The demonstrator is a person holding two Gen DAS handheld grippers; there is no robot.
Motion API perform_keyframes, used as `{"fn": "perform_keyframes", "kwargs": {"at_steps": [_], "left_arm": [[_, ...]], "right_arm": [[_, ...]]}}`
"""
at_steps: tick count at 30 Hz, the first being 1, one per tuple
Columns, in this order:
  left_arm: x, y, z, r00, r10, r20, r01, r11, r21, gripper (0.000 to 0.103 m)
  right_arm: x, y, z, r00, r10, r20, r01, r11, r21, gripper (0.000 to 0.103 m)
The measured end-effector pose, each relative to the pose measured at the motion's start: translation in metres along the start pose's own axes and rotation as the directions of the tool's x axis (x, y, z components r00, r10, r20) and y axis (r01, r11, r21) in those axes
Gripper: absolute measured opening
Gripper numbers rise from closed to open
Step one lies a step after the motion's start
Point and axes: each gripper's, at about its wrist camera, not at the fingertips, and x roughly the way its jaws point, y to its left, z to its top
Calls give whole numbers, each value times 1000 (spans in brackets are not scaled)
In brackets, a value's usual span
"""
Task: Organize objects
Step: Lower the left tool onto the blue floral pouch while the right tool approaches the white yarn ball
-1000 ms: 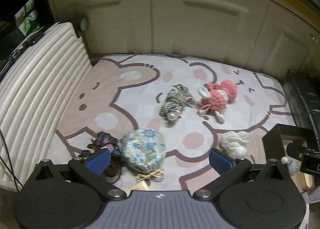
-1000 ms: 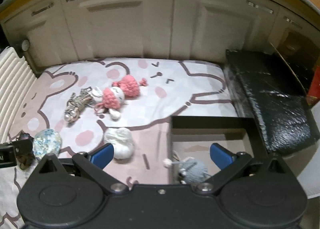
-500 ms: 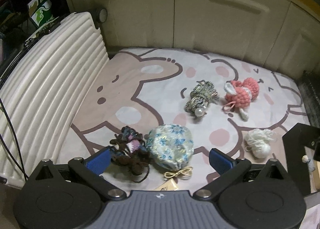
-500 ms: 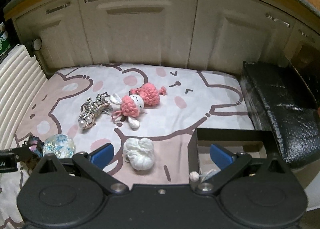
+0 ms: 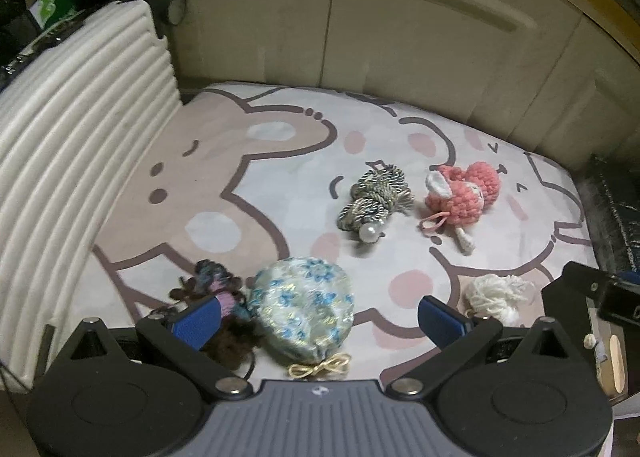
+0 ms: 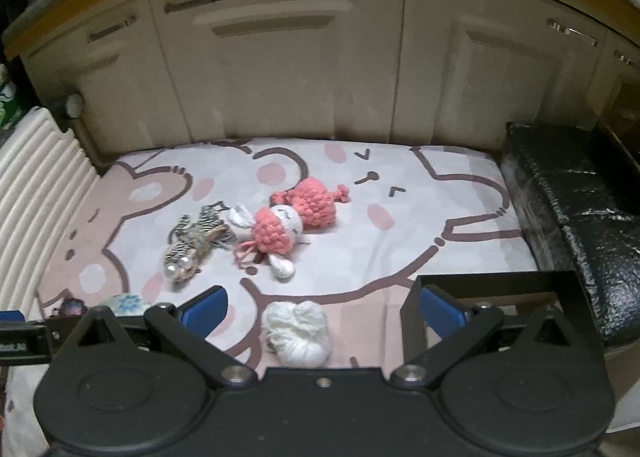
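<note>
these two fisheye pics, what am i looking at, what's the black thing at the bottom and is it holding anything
The black shape at the bottom of each picture is a hand-held two-finger gripper; a person carries one in each hand, with a camera looking forward along its blue-tipped fingers. One picture is from the left gripper, the other from the right gripper. Both are open and hold nothing.

On the cartoon-print mat lie small soft things: a flowered pouch, a dark yarn doll beside it, a striped cord tassel, a pink crochet bunny and a white yarn bundle. A black open box sits at the right.
</note>
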Motion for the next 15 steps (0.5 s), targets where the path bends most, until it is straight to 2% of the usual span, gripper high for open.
{"fn": "perform_keyframes", "kwargs": {"at_steps": [7, 10, 12, 13, 15], "left_arm": [[24, 5, 3, 997, -72, -36, 72, 997, -3, 103], [31, 17, 7, 986, -156, -65, 151, 986, -69, 103], [35, 24, 9, 980, -181, -82, 172, 979, -107, 103], [38, 28, 9, 978, -186, -90, 175, 977, -119, 102], [43, 34, 9, 975, -192, -111, 176, 975, -137, 100]], "right_arm": [[15, 5, -1, 997, 70, -12, -71, 995, -64, 103], [25, 1, 0, 995, 96, -41, -98, 995, -35, 103], [31, -3, 1, 990, 125, -65, -125, 992, 2, 103], [35, -4, 1, 988, 131, -79, -130, 991, 21, 102], [42, -5, 1, 985, 139, -101, -135, 990, 46, 90]]}}
